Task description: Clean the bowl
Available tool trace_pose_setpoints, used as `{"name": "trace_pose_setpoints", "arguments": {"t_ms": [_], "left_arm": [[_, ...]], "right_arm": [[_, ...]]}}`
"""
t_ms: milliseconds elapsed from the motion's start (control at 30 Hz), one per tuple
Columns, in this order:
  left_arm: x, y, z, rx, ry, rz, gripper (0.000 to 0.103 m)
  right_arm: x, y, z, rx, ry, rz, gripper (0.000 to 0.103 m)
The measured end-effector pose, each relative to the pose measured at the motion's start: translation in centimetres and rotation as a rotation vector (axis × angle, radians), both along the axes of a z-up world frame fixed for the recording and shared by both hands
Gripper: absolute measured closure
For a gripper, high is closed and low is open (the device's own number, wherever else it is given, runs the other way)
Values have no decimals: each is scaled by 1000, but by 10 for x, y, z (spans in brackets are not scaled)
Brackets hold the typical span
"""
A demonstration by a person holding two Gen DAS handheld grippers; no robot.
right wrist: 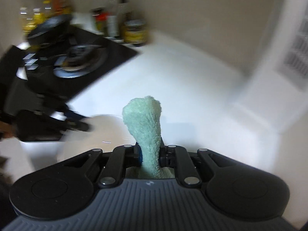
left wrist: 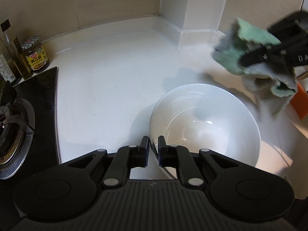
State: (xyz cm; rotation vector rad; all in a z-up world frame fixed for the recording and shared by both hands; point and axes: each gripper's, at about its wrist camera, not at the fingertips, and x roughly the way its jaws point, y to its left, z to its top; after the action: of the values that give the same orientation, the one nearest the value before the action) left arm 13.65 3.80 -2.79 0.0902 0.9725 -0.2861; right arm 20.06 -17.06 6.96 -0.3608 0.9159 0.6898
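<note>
Bowl [left wrist: 205, 127] sits on the white worktop [left wrist: 107, 80], at 5 o'clock in the left view; your left tongs [left wrist: 153, 146] are clamped on its near rim, one pad inside, one outside. Glazed white ceramic, round, deep, smooth: judge it heavy, slick if wet, chippable, so the rim pinch is the sensible hold. Your right tongs [right wrist: 150, 154] are clamped on a green-grey cloth [left wrist: 250, 57], up at 2 o'clock, clear of the bowl. Cloth is soft terry, limp and light; wipe with its hanging folds.
</note>
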Motion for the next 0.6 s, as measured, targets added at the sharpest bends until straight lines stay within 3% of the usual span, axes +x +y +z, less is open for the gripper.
{"name": "trace_pose_setpoints", "arguments": {"t_ms": [167,233,333,433,600], "left_arm": [[0,-2,0,11,1,-2,94],[0,-2,0,11,2,-2,94],[0,-1,0,0,3,3,94],[0,0,0,-6,1,8,94],[-1,1,0,-8,0,8,94]], "right_arm": [[-4,-18,-22,149,68,-39,92],[-8,-1,-42,149,64,-23,90],[-14,1,-49,136,69,17,88],[-22,-1,-47,128,79,44,82],[-29,-4,-45,152,92,39,81]]}}
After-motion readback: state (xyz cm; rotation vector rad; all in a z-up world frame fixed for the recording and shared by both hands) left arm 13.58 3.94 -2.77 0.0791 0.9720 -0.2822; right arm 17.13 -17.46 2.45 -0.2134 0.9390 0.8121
